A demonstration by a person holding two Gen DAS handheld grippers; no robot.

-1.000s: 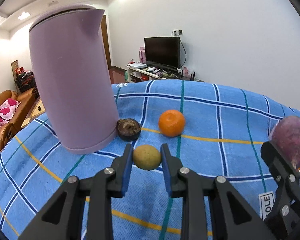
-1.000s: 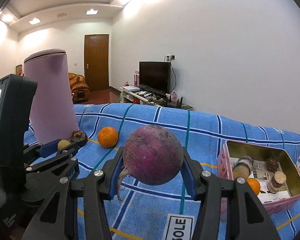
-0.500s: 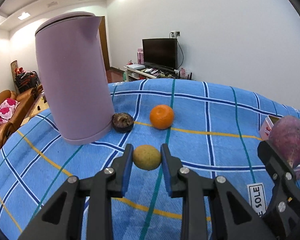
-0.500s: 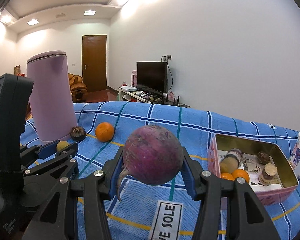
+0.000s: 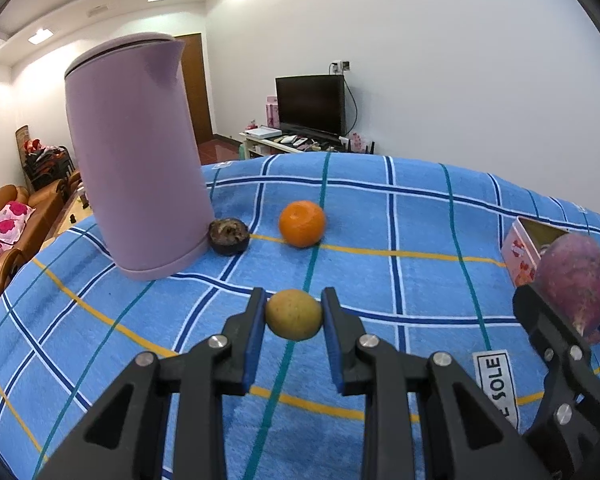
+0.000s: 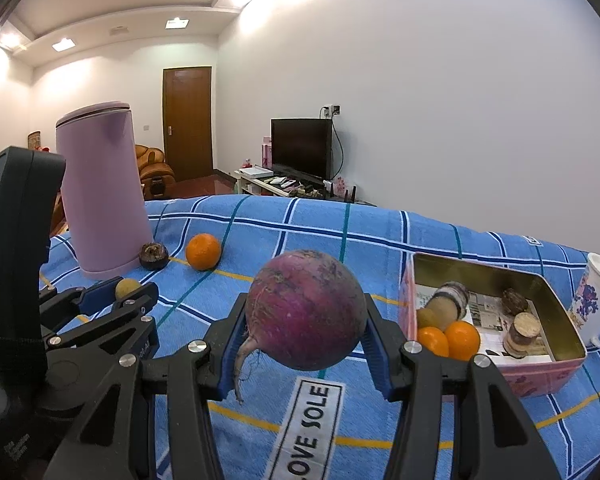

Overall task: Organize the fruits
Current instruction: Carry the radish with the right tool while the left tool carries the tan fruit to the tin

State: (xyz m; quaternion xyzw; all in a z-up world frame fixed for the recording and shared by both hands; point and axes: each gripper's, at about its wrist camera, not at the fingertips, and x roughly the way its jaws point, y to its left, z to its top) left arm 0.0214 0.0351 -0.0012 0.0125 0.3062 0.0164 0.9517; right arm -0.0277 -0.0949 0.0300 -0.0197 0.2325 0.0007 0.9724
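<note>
- The left gripper (image 5: 294,314) is clamped on a small yellow-green fruit (image 5: 294,314), one blue pad against each side, pinching it across its widest part; the fruit sits right at the fingertips, clear of the blue checked cloth (image 5: 380,216).
- That little fruit looks light and firm with a matte skin, so I judge a modest squeeze across the middle is all it needs. Being round, it could roll out forwards if the pads slip off the widest part.
- The right gripper (image 6: 306,316) is spread wide around a big purple root, a turnip or beet by the look of it (image 6: 306,316), held at its waist with the thin tail dangling down beside the left pad.
- The purple root seems dense and heavy for its size, hard rather than squashy. I'd say the hold at the broadest part is right, but the pads meet only a narrow band of curved skin, so a tilt might let it twist.
- Both loads hang above the cloth, near the pink tin (image 6: 540,372) on the right, which already holds two small oranges, a dark fruit and some cut pieces.
- An orange (image 5: 302,224) and a dark, wrinkled fruit (image 5: 229,235) lie loose on the cloth; the dark one is just beside the base of the lilac kettle (image 5: 136,160).
</note>
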